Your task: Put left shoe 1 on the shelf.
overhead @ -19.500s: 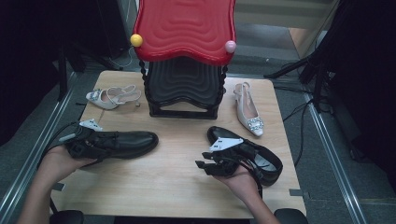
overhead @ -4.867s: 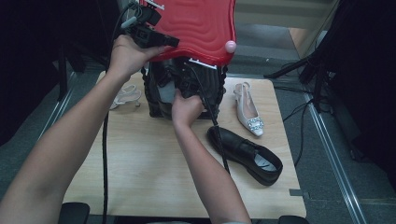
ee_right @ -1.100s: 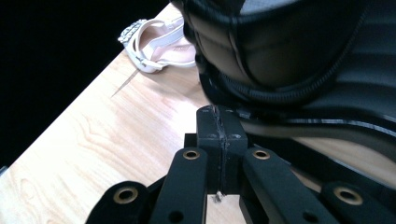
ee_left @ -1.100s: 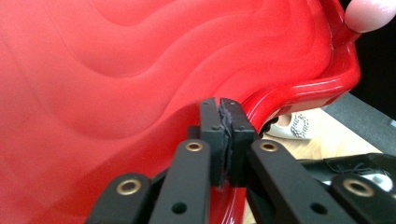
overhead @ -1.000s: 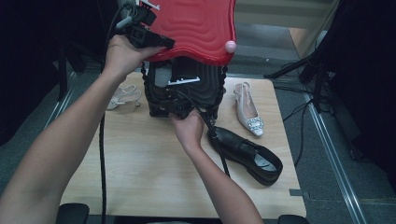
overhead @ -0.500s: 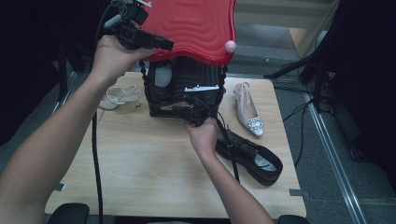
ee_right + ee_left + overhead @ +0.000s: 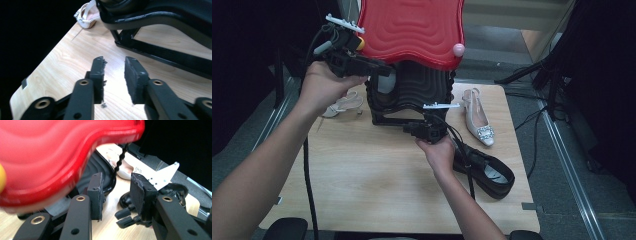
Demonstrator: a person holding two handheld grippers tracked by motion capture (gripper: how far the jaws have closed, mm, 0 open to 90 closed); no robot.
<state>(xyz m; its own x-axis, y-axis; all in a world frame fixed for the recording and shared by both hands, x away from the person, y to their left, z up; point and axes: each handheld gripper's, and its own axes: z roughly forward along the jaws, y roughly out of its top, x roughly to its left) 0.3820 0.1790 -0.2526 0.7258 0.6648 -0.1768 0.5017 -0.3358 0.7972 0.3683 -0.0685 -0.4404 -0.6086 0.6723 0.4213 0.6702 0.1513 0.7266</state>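
At the upper left of the high view, the left hand-held gripper [image 7: 382,70] hangs beside the red top [image 7: 412,27] of the black shoe rack [image 7: 412,95], its jaws just opened and nothing between them. At centre frame, the right hand-held gripper [image 7: 409,129] sits low at the rack's base, jaws likewise just parted and released over bare wooden surface [image 7: 362,180]. A black shoe [image 7: 489,170] lies just right of that hand; a second dark shoe sits inside the rack.
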